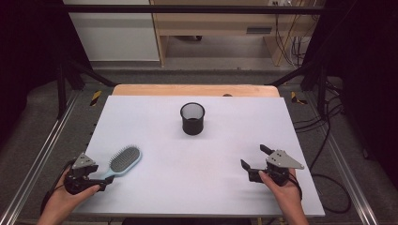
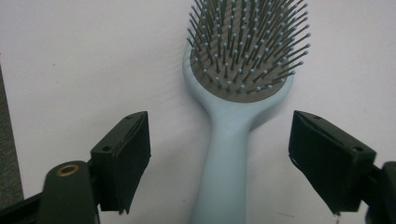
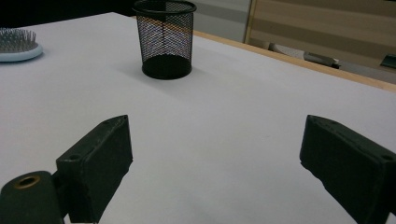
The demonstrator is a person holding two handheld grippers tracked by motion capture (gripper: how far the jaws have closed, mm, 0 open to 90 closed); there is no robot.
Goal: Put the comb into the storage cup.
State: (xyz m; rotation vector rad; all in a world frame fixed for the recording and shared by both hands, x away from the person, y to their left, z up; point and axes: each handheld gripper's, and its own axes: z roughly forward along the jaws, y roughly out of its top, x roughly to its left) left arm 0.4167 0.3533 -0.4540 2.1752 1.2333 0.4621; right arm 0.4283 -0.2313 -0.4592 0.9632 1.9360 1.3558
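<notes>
Pale lavender-white tabletop, matte and smooth, with a strip of light wood along its far edge; grey floor, dark frame rails and trailing cables around it.

Item 1 — hairbrush, one. Pale blue plastic, oval paddle head tapering to a rounded handle; grey cushion pad set with dark pins, each tipped with a small pale ball. It lies flat, bristles up, near the tabletop's near-left corner, head toward the centre and handle toward the person. No brand mark legible.

Item 2 — pen cup, one. Black wire mesh, cylindrical, solid rim and base; upright at mid-table toward the far edge, well apart from the brush. It looks empty, though the mesh makes this hard to confirm.

Item 3 — left gripper, one, black with padded jaws and a grey three-cornered plate on top. Jaws spread, one on each side of the brush handle, neither pad touching it.

Item 4 — right gripper, one, same build. Jaws spread wide over bare tabletop near the near-right corner, nothing between them — pointed toward the cup.
</notes>
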